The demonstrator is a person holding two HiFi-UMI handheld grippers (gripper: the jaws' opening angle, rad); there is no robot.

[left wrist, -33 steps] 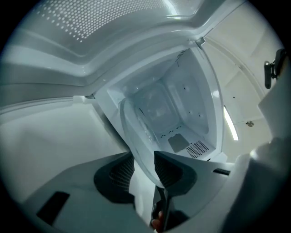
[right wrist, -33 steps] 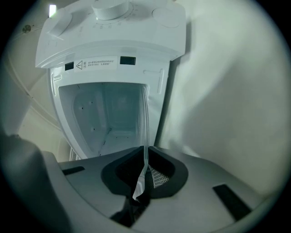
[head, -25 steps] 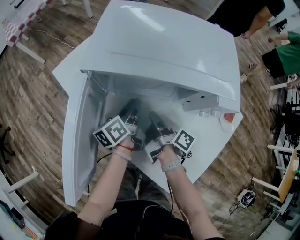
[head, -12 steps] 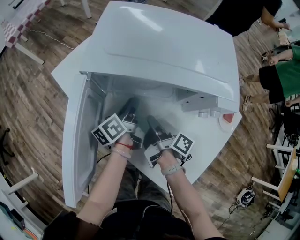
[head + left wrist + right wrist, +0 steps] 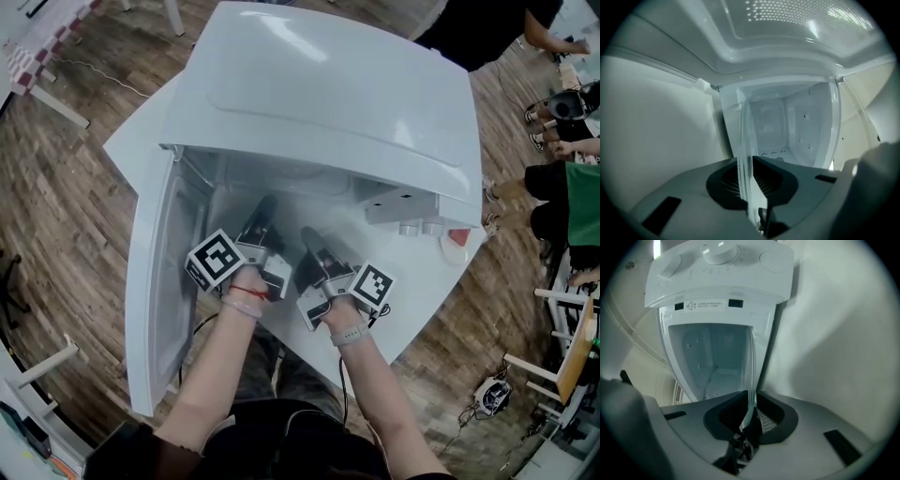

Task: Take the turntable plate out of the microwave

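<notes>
The white microwave (image 5: 328, 84) stands with its door (image 5: 155, 281) swung open to the left. Both grippers reach into its cavity (image 5: 787, 126). The clear glass turntable plate (image 5: 745, 140) shows edge-on, running up from between the left gripper's (image 5: 752, 187) dark pads. Those jaws have just been closing and now press on the plate's rim. In the right gripper view the plate (image 5: 752, 366) is again a thin glass edge, with the right gripper (image 5: 752, 411) shut on it. From the head view the left gripper (image 5: 265, 211) and right gripper (image 5: 309, 239) sit side by side inside the opening.
The microwave's control panel with dials (image 5: 722, 263) is on the right of the opening. The oven rests on a white table (image 5: 412, 309) with a small red item (image 5: 457, 236). People (image 5: 562, 122) are at the far right, on a wooden floor (image 5: 56, 187).
The left gripper's marker cube has rolled a little while the hand stayed put. The right hand has shifted slightly to the right. The people at the right have moved.
</notes>
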